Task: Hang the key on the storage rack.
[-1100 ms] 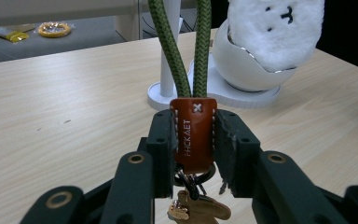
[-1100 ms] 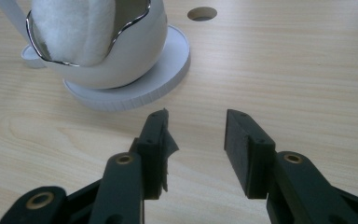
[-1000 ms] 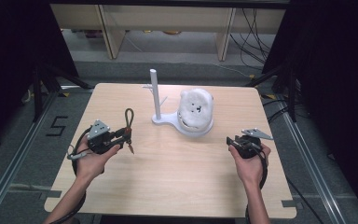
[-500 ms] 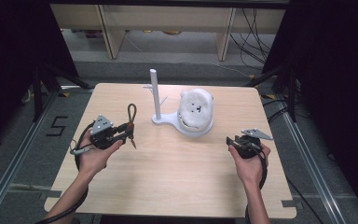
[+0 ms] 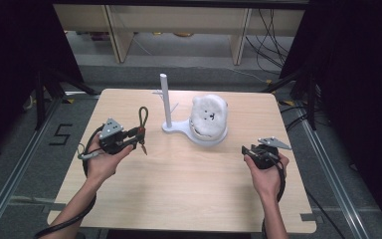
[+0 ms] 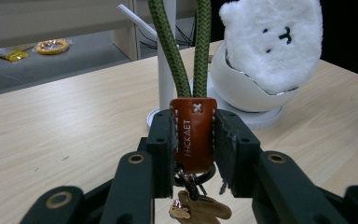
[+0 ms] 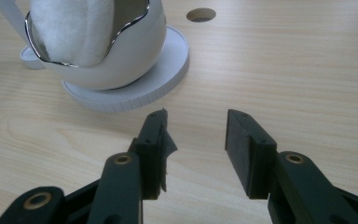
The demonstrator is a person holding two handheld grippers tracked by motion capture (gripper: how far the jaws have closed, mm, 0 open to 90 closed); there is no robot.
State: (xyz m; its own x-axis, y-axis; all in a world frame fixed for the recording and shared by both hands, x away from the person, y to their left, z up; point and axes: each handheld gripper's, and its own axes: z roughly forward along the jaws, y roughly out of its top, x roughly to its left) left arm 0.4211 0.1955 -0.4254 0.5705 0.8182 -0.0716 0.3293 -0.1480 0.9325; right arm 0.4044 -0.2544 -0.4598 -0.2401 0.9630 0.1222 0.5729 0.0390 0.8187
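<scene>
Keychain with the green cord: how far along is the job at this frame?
Picked up: the left gripper is shut on the keychain by its brown leather tab, the cord loop pointing up. It is held near the white stand, likely to hang there; nothing hangs on it yet. The right gripper is open, idle above the table.

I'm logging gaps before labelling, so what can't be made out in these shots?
- Green cord loop: its top is cut off by the left gripper view's upper edge.
- Metal charm under the brown leather tab: half hidden by the left tool.
- Plush face: too small in the high view.
</scene>
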